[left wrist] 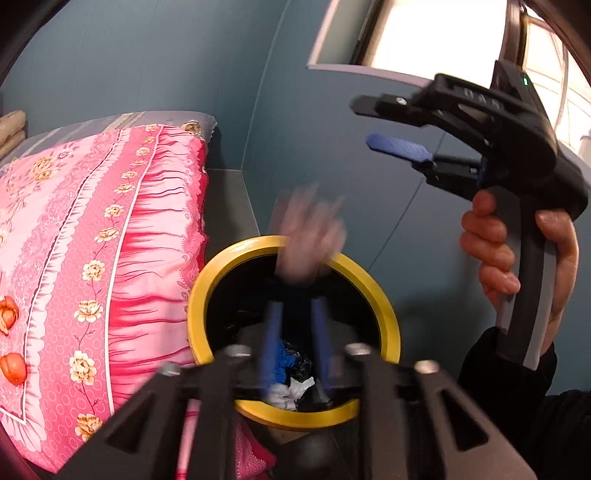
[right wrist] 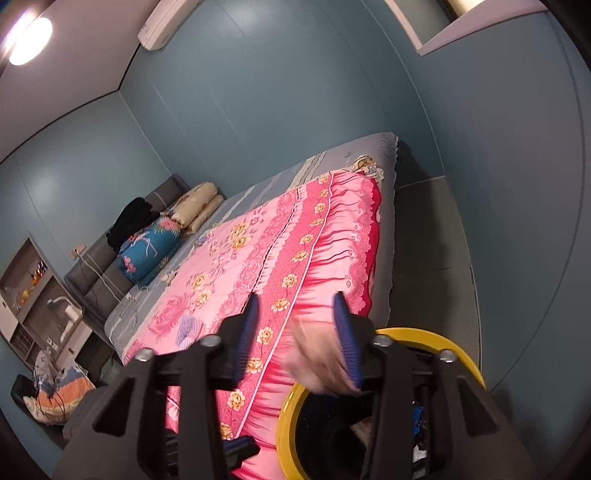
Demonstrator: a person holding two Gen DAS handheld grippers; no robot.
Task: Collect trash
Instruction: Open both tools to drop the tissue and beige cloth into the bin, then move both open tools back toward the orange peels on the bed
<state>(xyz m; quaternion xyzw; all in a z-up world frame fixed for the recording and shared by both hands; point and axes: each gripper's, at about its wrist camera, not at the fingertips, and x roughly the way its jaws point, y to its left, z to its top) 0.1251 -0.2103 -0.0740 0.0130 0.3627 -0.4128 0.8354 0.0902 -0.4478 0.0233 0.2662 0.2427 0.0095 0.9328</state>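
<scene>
A black trash bin with a yellow rim (left wrist: pixel 384 306) stands on the floor beside the bed; it also shows in the right wrist view (right wrist: pixel 469 358). Crumpled white, blue and black trash (left wrist: pixel 291 384) lies inside. A pale, motion-blurred piece of trash (left wrist: pixel 310 236) is in the air over the bin's far rim; in the right wrist view it (right wrist: pixel 321 365) shows between my right fingers. My left gripper (left wrist: pixel 295 310) hangs over the bin, jaws a little apart, nothing between them. My right gripper (right wrist: pixel 299 306) is open and also shows in the left wrist view (left wrist: pixel 364 123), up right of the bin.
A bed with a pink floral quilt (left wrist: pixel 92 240) lies left of the bin, with orange peels (left wrist: pixel 9 314) on it. Blue walls stand behind, and a window (left wrist: pixel 424 33) is at the upper right. Pillows (right wrist: pixel 192 210) and a shelf (right wrist: pixel 33 291) sit at the bed's far end.
</scene>
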